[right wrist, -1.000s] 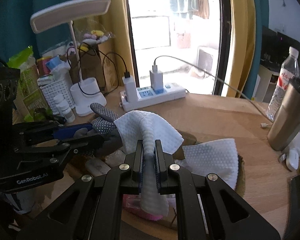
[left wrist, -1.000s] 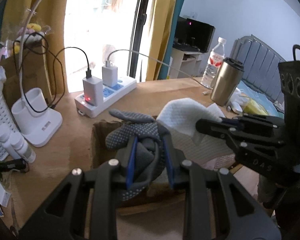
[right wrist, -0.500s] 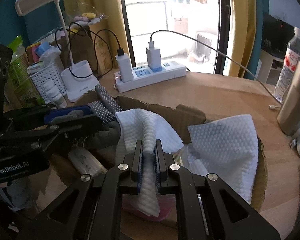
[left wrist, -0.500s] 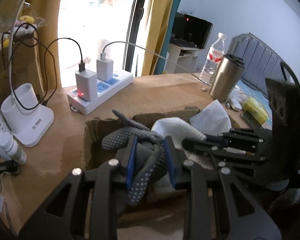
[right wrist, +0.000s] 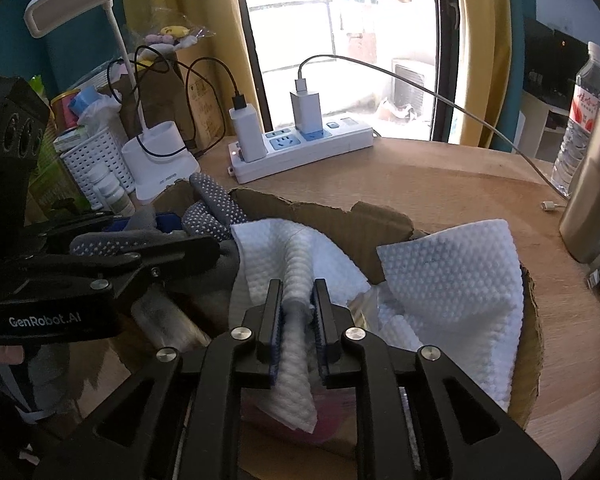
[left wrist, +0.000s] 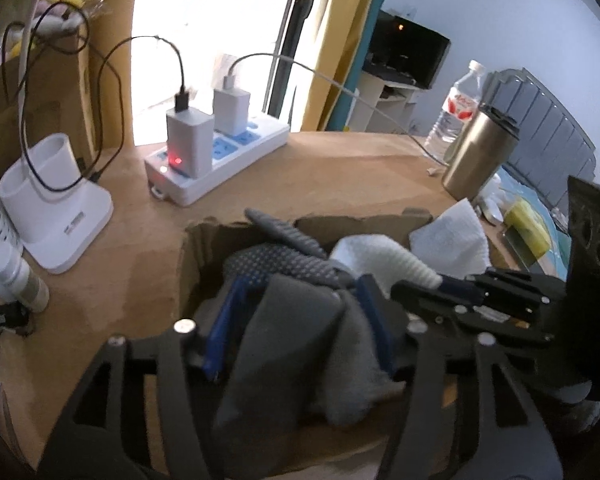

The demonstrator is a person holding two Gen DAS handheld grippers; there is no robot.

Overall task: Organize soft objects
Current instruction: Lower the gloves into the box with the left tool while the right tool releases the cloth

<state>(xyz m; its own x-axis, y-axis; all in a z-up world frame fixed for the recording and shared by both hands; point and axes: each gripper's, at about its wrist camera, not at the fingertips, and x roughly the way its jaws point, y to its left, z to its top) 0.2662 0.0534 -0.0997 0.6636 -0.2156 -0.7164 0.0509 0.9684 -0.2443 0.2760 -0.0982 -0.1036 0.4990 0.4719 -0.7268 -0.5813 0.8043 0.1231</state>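
Observation:
A torn cardboard box (left wrist: 340,222) (right wrist: 320,212) stands on the wooden table. My left gripper (left wrist: 300,284) (right wrist: 192,236) hangs over the box's left part. Its jaws are opening and stand wide, and the grey dotted glove (left wrist: 292,320) (right wrist: 216,204) lies slack between the blue pads. My right gripper (right wrist: 298,286) (left wrist: 404,290) is over the box's middle. Its jaws are opening slightly, with a ridge of the white textured cloth (right wrist: 300,248) (left wrist: 380,252) still pinched between the pads. A second white cloth (right wrist: 452,264) drapes over the box's right rim.
A white power strip (right wrist: 300,152) with two chargers and cables lies behind the box. A white lamp base (left wrist: 56,216), a white basket (right wrist: 96,160) and small bottles crowd the left. On the right stand a steel tumbler (left wrist: 476,152) and a water bottle (left wrist: 456,116). Something pink (right wrist: 332,420) lies in the box.
Both grippers sank into the box with their loads. The left jaws spread wide and the glove went slack. The right jaws parted a little around the cloth.

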